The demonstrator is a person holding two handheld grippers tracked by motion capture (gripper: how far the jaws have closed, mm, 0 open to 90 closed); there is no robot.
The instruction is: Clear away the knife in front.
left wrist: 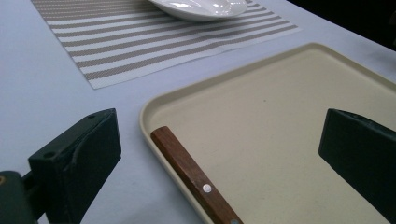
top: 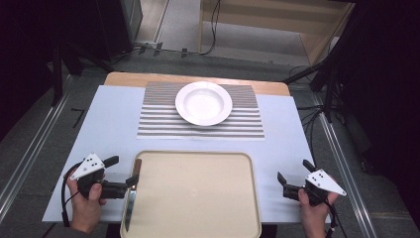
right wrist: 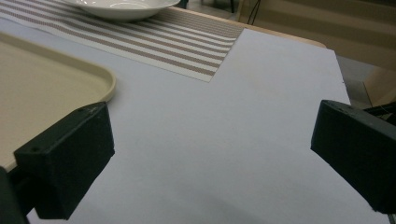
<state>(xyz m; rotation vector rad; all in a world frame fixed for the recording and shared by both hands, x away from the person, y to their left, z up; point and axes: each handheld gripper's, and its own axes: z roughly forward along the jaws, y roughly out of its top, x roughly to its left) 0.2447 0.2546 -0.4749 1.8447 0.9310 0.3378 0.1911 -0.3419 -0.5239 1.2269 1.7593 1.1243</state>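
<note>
A knife with a brown wooden handle lies along the inner left edge of the beige tray, its blade pointing toward the near table edge. My left gripper hovers at the tray's left rim by the handle. In the left gripper view the left gripper is open, with jaws wide on either side of the handle and not touching it. Over the white table cover right of the tray, my right gripper is open and holds nothing, as the right gripper view of it confirms.
A white plate sits on a striped placemat beyond the tray. The white table cover lies bare to the left and right of the mat. Cables and dark stands flank the table on the floor.
</note>
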